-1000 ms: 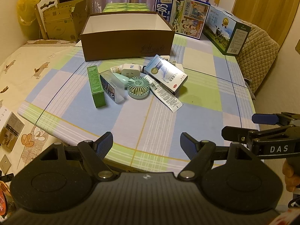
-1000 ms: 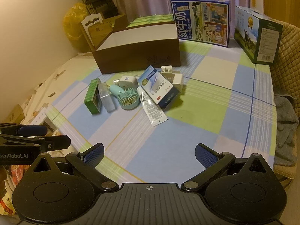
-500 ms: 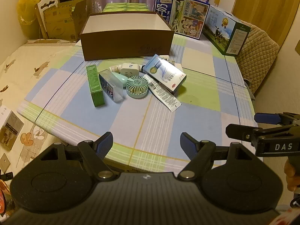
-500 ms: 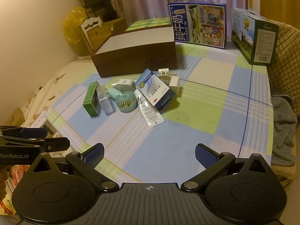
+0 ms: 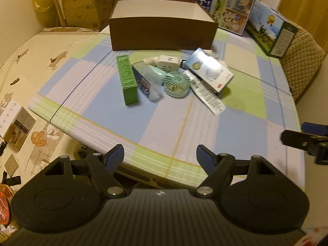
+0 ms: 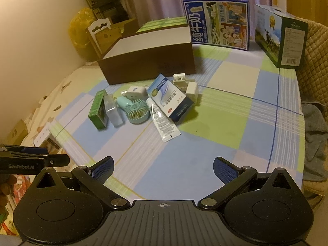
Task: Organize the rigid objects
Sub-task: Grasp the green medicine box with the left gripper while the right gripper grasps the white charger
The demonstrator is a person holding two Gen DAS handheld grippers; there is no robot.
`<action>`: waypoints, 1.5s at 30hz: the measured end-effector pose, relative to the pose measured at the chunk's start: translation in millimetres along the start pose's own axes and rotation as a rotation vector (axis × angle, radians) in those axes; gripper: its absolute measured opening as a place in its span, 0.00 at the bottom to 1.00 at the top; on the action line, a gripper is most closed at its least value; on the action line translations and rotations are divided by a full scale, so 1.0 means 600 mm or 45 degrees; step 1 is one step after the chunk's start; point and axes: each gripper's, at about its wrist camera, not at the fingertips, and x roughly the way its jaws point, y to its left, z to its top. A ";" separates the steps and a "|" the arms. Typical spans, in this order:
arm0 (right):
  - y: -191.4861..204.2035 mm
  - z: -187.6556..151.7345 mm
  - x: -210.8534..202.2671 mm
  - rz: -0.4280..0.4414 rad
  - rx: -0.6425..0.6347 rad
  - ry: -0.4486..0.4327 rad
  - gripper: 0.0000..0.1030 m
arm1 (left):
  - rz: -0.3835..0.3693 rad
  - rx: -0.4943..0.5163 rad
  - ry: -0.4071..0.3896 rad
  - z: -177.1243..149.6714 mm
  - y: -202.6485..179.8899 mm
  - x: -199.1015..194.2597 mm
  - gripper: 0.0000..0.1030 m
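Observation:
A pile of small items lies mid-table: a green box (image 5: 127,79) (image 6: 97,107), a clear case (image 5: 143,82), a mint hand fan (image 5: 176,83) (image 6: 137,111), a white plug adapter (image 5: 169,62), a white tube (image 5: 207,94) (image 6: 164,123) and a blue-white medicine box (image 5: 209,71) (image 6: 172,98). Behind them stands an open brown box (image 5: 162,34) (image 6: 147,61). My left gripper (image 5: 160,157) is open and empty at the table's near edge. My right gripper (image 6: 163,168) is open and empty over the near right of the table.
Two milk cartons (image 6: 218,24) (image 6: 280,41) stand at the table's far right. A cardboard box (image 5: 84,6) and a yellow bag (image 6: 79,30) sit far left. A padded chair (image 5: 301,59) with a towel (image 6: 313,137) is on the right. Small boxes (image 5: 16,125) lie on the bed at left.
Both grippers have moved forward toward the pile, which looks larger in both views. Both stay open and empty. The objects have not moved.

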 end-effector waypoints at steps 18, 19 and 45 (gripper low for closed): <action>-0.044 0.080 0.087 -0.152 0.224 -0.007 0.98 | 0.048 0.028 0.073 0.152 0.090 0.171 0.59; -0.046 0.086 0.093 -0.157 0.228 -0.005 0.98 | 0.052 0.027 0.074 0.162 0.094 0.180 0.59; -0.113 0.188 0.223 -0.228 0.276 0.056 0.85 | 0.047 0.048 0.191 0.253 0.140 0.311 0.26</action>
